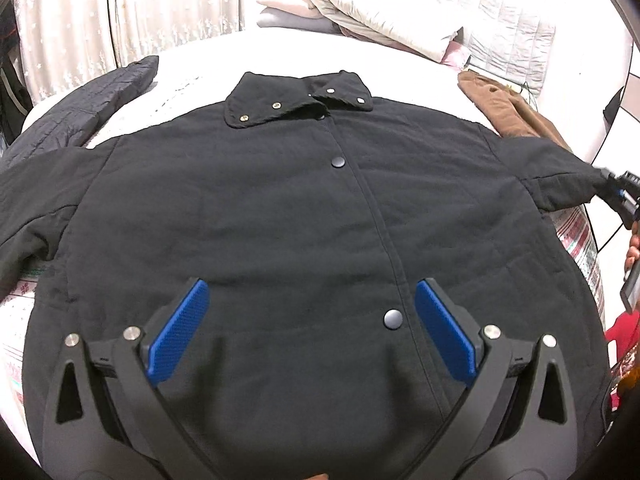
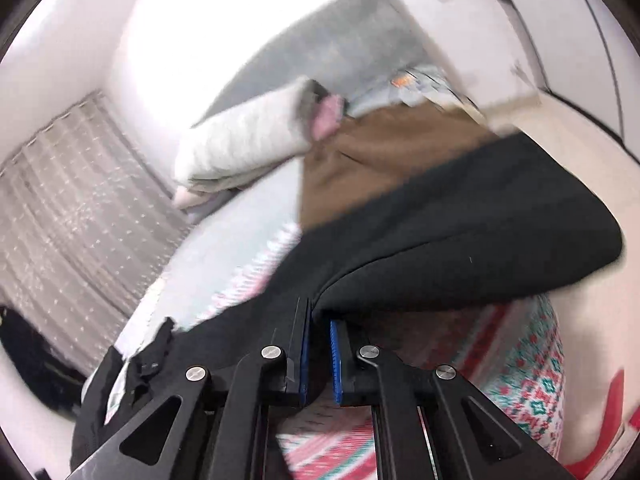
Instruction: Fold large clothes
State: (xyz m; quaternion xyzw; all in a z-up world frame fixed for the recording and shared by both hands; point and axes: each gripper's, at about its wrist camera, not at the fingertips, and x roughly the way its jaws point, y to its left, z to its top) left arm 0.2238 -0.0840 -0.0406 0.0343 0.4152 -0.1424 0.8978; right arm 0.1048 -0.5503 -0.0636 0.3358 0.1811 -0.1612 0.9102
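Right hand-held gripper [image 2: 319,316] pinches black jacket [image 1: 280,216] sleeve; left hand-held gripper [image 1: 308,308] wide, empty; brown garment [image 1: 508,108] nr sleeve.

White bed [image 1: 192,80], patterned curtains [image 1: 72,32], folded quilts [image 1: 400,4], bright light.

Black padded snap-front jacket [image 1: 280,220]: hem hidden behind the left gripper's blue-padded fingers [image 1: 178,332]; its sleeve toward the left of the left wrist view runs off the picture's edge.
Right gripper [image 1: 618,192]: small at the left wrist view's edge, its fingers too small to make out there.
Right wrist view: blurred throughout; folded pale quilt [image 2: 240,148] and brown garment [image 2: 380,160] lack detail.
Dark quilted item [image 1: 80,112]: partly covered by the jacket, identity unclear.
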